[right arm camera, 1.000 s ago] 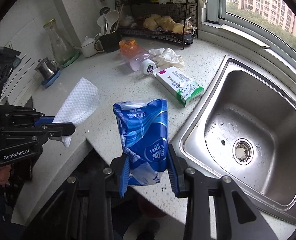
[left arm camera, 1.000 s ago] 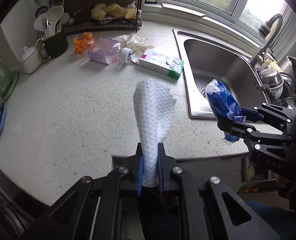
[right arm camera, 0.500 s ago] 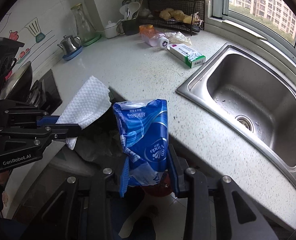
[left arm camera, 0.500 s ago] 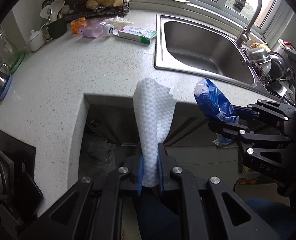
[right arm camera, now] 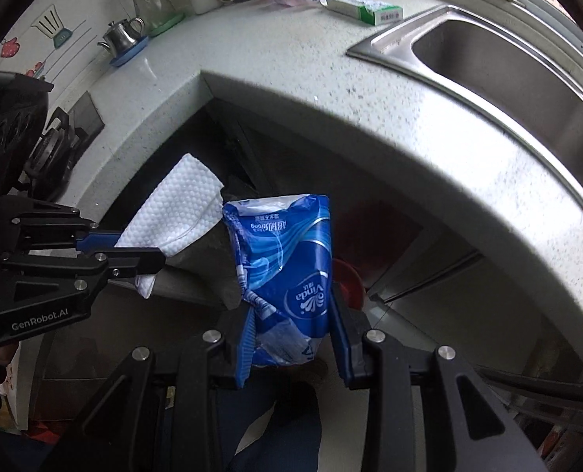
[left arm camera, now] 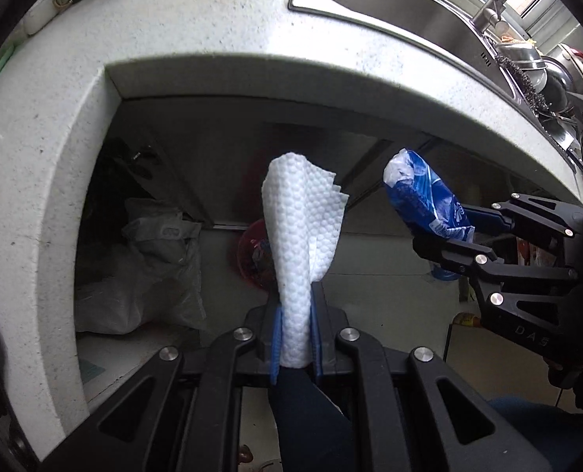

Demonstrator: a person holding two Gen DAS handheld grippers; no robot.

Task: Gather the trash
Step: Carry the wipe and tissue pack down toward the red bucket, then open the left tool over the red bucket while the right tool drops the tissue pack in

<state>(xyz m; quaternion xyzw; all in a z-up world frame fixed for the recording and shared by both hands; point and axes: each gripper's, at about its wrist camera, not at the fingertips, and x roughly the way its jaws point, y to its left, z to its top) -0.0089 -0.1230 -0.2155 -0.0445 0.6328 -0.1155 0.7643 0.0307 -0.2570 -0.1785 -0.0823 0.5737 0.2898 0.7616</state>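
While left gripper point(left arm camera: 296, 338) clamps the paper towel point(left arm camera: 301, 236), right gripper point(right arm camera: 293, 338) clamps the blue wrapper point(right arm camera: 287, 271).

Both views are taken low, in front of the speckled countertop point(left arm camera: 220, 35), and are aimed into the dark recess beneath it. The sink point(right arm camera: 519, 63) is seen upper right by each, and each gripper is caught in the other's frame

I am holding my left gripper point(left arm camera: 295, 338) and right gripper point(right arm camera: 291, 338) side by side below the counter edge point(left arm camera: 330, 74); a bin point(left arm camera: 256, 251) is sitting beneath, bag point(left arm camera: 149, 263) left of it.
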